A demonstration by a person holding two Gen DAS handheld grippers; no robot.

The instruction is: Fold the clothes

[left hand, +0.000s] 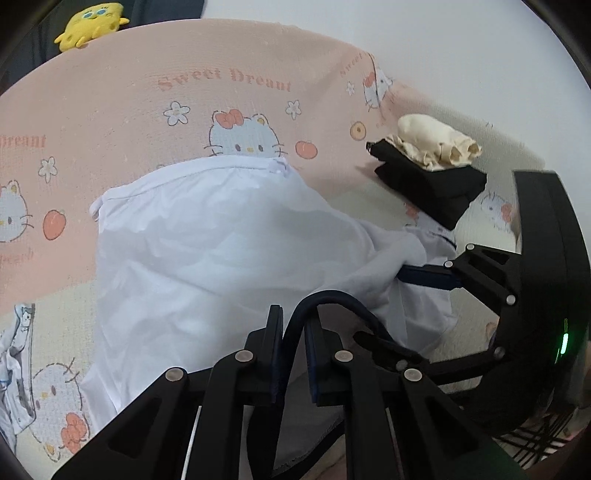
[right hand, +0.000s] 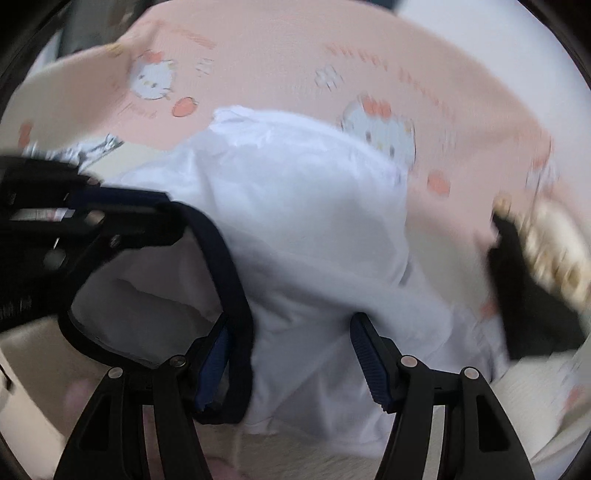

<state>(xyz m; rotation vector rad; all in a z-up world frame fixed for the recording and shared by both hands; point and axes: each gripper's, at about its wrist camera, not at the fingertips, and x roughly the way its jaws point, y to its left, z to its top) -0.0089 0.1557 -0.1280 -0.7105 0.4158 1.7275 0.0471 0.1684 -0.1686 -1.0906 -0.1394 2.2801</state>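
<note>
A white shirt (left hand: 207, 251) with a navy collar (left hand: 332, 299) lies rumpled on a pink bed sheet (left hand: 147, 92) printed with cartoon cats. At the bottom of the left wrist view, my left gripper (left hand: 295, 332) is shut on the navy collar, lifting that edge. My right gripper (right hand: 291, 352) stands open with the white shirt (right hand: 303, 229) between its wide-spread fingers, and the navy collar (right hand: 236, 295) drapes by its left finger. It also appears from the side as the right gripper (left hand: 384, 306) at the shirt's right edge. The right wrist view is blurred.
At the right, a folded black garment (left hand: 432, 188) carries a rolled cream one (left hand: 436, 142) on top. A yellow plush toy (left hand: 92, 22) sits at the bed's far edge. Another printed white garment (left hand: 14, 369) lies at the left edge.
</note>
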